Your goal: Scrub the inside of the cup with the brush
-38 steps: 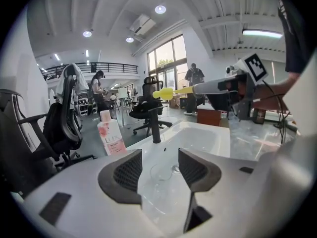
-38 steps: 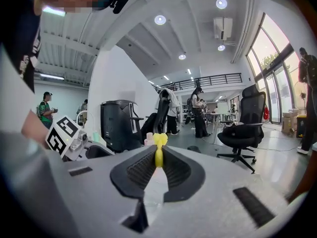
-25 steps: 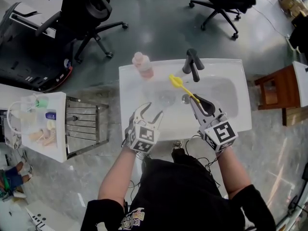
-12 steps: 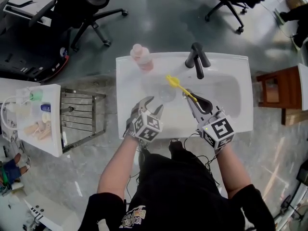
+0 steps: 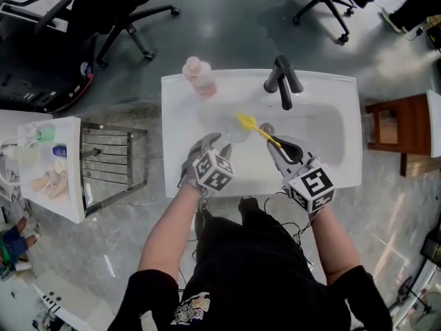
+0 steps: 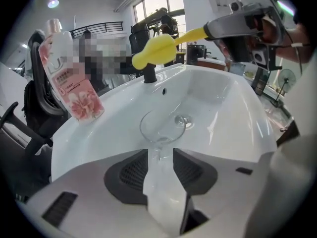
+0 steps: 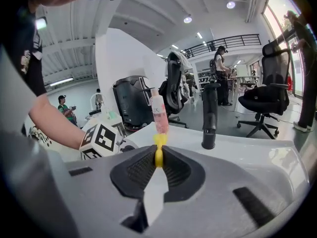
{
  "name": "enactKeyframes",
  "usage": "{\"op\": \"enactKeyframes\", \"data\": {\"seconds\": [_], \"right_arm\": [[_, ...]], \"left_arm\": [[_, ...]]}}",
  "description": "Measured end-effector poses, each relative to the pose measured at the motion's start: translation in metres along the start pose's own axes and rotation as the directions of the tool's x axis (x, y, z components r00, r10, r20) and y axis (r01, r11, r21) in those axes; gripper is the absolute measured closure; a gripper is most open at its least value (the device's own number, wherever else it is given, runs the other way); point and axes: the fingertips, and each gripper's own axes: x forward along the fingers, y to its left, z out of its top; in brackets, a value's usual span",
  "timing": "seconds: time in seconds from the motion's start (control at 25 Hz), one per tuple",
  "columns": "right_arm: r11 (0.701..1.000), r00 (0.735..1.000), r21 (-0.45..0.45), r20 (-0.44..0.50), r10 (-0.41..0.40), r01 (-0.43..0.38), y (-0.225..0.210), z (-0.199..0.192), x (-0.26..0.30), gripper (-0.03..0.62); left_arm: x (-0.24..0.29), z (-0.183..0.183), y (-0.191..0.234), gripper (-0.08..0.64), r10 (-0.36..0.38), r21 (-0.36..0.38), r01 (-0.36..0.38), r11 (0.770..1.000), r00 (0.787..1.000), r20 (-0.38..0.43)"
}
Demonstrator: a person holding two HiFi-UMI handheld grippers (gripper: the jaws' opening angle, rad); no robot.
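A clear stemmed glass cup stands in the white sink, beside the drain. My left gripper hangs over the sink's front rim with the cup's stem between its pads. The jaws have just been closing, and a gap still shows on each side of the stem. In the head view the cup sits just past the left gripper. My right gripper is shut on the handle of a yellow brush, whose head hangs above the cup. The right gripper view shows the brush handle pinched between the pads.
A black faucet stands at the sink's back rim. A pink bottle stands on the back left corner. A metal rack and a white table are to the left, and a wooden stool is to the right.
Both grippers have come down toward the basin. The left jaws have narrowed around the cup's stem. The brush head has moved closer over the cup.
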Motion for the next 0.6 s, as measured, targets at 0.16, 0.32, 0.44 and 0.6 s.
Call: {"op": "enactKeyframes", "data": {"seconds": [0.16,0.32,0.44,0.6], "right_arm": [[1.000,0.998,-0.026,-0.070,0.008,-0.010,-0.001,-0.013,0.002,0.554],[0.998,0.990,-0.055,-0.139,0.011,-0.019,-0.004,-0.025,0.006,0.554],[0.996,0.979,-0.085,-0.200,0.024,-0.042,-0.003,-0.032,0.012,0.554],[0.983,0.958,-0.162,-0.286,0.037,-0.086,0.001,-0.041,0.023,0.554]], "left_arm": [[0.005,0.002,0.003,0.442,0.006,-0.008,-0.006,1.000,1.000,-0.006],[0.009,0.001,0.003,0.482,-0.003,-0.001,0.003,1.000,1.000,-0.011],[0.010,0.003,0.002,0.503,-0.010,0.005,0.010,1.000,1.000,-0.005],[0.010,0.004,0.001,0.509,-0.025,0.010,0.025,1.000,1.000,0.003]]}}
